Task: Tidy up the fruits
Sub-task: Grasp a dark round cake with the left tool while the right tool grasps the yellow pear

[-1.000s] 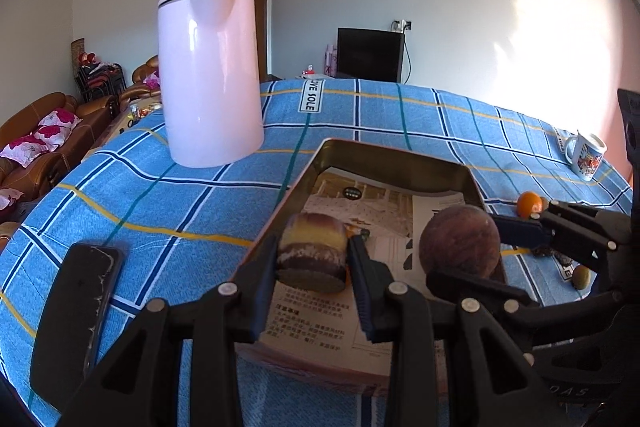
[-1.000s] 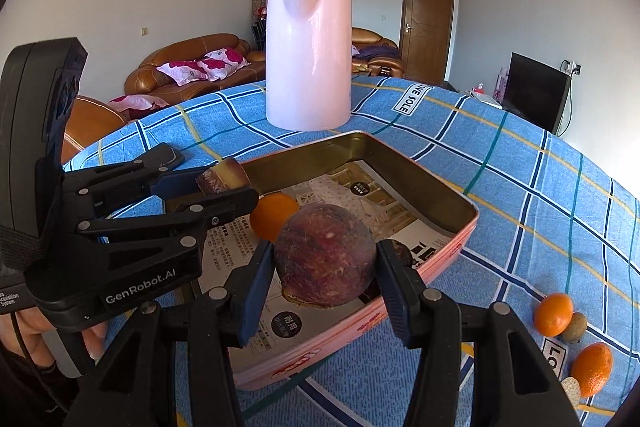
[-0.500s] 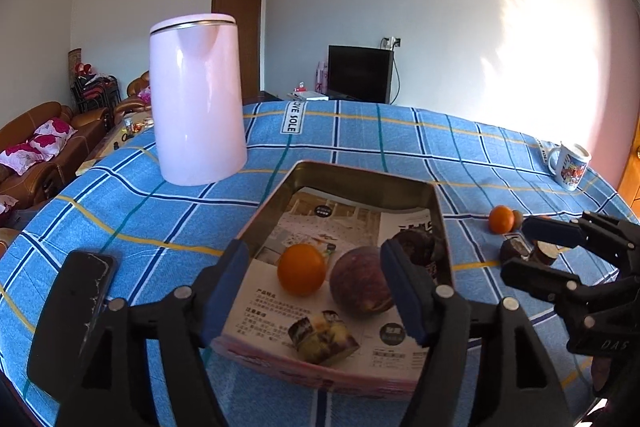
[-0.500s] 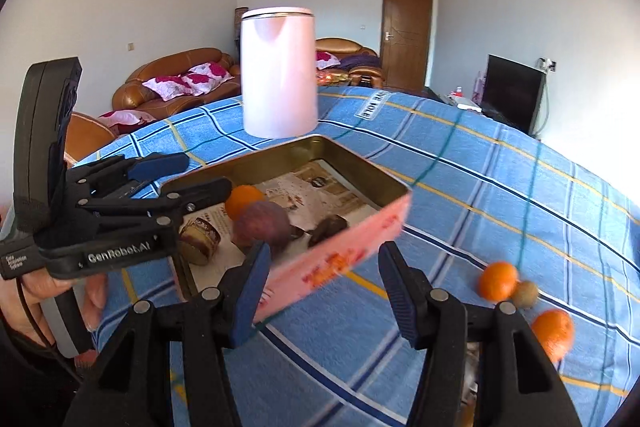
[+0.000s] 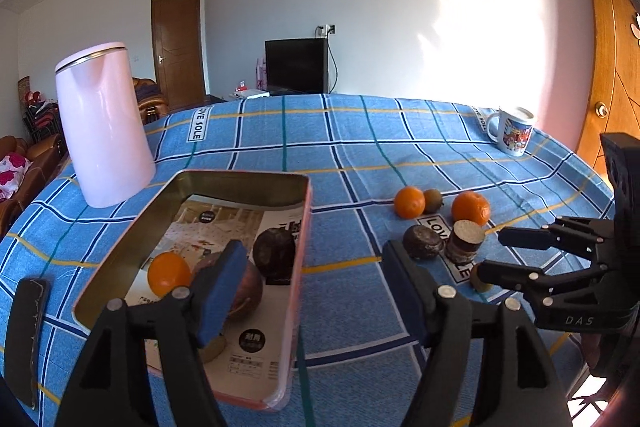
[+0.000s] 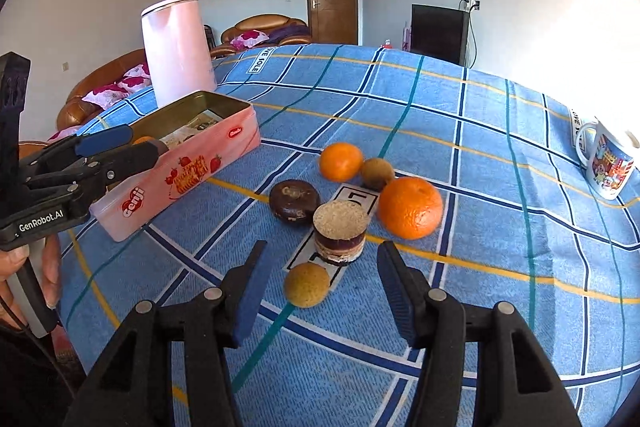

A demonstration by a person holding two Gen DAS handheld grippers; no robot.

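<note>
A pink tin box (image 5: 301, 259) (image 6: 188, 167) lined with paper holds an orange (image 5: 168, 273), a large purple fruit (image 5: 244, 291) and a dark round fruit (image 5: 275, 254). My left gripper (image 5: 316, 275) is open and empty over the tin's right wall. On the cloth lie two oranges (image 6: 341, 161) (image 6: 410, 207), a dark fruit (image 6: 294, 202), a cut cylinder piece (image 6: 340, 232) and two small brown fruits (image 6: 306, 284) (image 6: 377, 172). My right gripper (image 6: 320, 291) is open and empty, its fingers on either side of the near brown fruit.
A tall pink kettle (image 5: 102, 131) (image 6: 178, 49) stands behind the tin. A printed mug (image 5: 514, 131) (image 6: 608, 163) sits at the far right of the blue checked tablecloth (image 6: 480, 131). A black phone (image 5: 26, 339) lies at the left table edge.
Both grippers let go of their fruit into the tin and opened. The left drew back and swung right. The right moved over to the loose fruit on the cloth.
</note>
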